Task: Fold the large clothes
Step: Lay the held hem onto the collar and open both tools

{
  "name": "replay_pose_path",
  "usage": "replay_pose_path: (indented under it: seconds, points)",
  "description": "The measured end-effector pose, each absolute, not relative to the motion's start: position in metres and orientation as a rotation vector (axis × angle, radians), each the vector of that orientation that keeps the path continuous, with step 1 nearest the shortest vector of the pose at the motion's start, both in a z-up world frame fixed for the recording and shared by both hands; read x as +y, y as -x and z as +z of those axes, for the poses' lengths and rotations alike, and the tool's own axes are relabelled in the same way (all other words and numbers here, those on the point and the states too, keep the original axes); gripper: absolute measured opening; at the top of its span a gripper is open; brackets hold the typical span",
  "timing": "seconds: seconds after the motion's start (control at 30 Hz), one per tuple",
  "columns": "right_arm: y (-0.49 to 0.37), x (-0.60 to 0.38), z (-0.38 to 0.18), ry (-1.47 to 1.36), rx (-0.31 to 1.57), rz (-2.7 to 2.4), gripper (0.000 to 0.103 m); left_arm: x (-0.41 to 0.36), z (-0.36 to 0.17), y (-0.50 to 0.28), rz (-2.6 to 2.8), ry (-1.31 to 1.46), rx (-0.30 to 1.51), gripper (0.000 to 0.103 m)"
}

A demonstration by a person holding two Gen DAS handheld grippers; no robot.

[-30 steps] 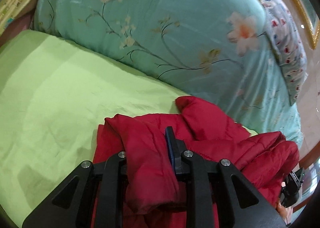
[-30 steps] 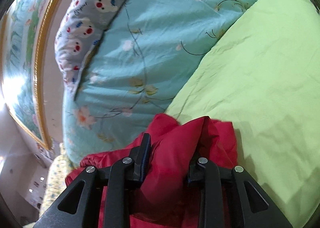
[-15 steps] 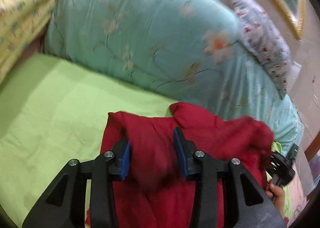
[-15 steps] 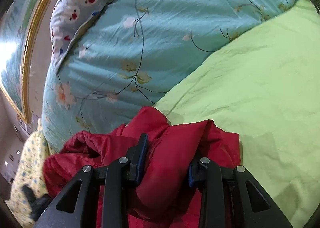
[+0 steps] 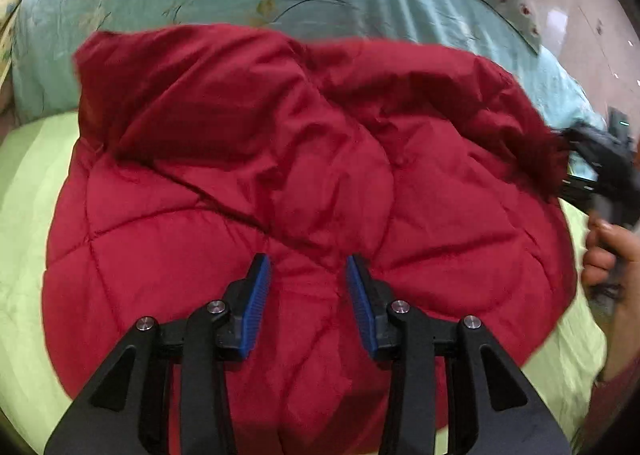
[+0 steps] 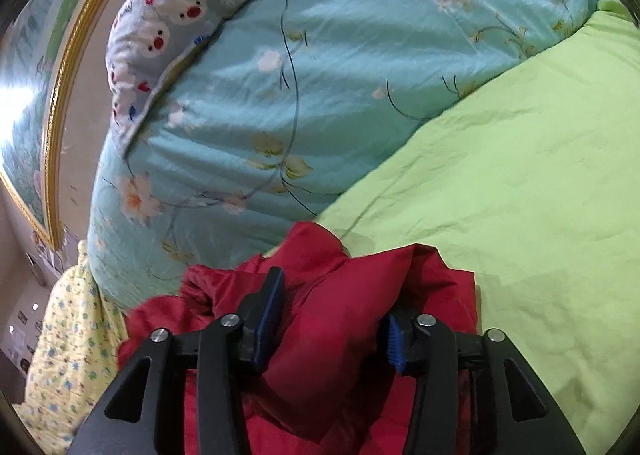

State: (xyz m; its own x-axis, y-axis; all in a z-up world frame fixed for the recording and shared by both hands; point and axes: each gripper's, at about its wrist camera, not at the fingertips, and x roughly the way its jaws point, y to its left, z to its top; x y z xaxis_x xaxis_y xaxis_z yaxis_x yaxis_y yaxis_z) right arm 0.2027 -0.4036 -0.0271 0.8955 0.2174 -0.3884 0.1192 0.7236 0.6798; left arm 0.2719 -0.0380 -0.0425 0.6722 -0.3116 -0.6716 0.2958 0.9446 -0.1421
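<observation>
A red quilted jacket [image 5: 320,155] lies spread on the green bed sheet [image 5: 24,215]. My left gripper [image 5: 308,267] hovers over its near part, open, blue pads bare and nothing between them. At the jacket's right edge a hand [image 5: 608,259] holds my right gripper [image 5: 596,167]. In the right wrist view the right gripper [image 6: 336,295] has its jaws opening around a bunched fold of the jacket [image 6: 320,251]. The fold still sits between the fingers, and the right pad [image 6: 394,343] shows bare blue.
A teal floral quilt [image 6: 320,75] is heaped along the far side of the green sheet [image 6: 520,195], with a patterned pillow [image 6: 160,27] on it. A yellow printed cloth [image 6: 68,355] hangs at the left. A gold-framed picture [image 6: 60,75] is on the wall.
My left gripper let go of the red fabric and swung over the jacket, which now fills its view. The right jaws have spread wider around their fold.
</observation>
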Motion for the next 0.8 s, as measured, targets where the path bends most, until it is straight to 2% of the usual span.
replay_pose_path:
  seconds: [0.1,0.23,0.4,0.67,0.8]
  points:
    - [-0.189,-0.392,-0.001,-0.704,0.439,0.047,0.061,-0.044,-0.041,-0.278,-0.309,0.000,0.746,0.038]
    - [-0.179,-0.352,0.032,-0.499,0.441,0.056,0.081,-0.053,-0.044,-0.284,-0.277,-0.036,0.736,0.038]
    - [-0.190,-0.293,0.037,-0.190,0.568,0.053,0.083,-0.056,-0.044,-0.299,-0.275,-0.030,0.742,0.038]
    - [-0.143,-0.285,0.073,-0.072,0.285,-0.101,0.083,-0.056,-0.055,-0.310,-0.301,-0.014,0.761,0.038]
    - [-0.161,-0.261,0.069,0.010,0.409,0.083,0.083,-0.056,-0.056,-0.310,-0.302,-0.015,0.767,0.038]
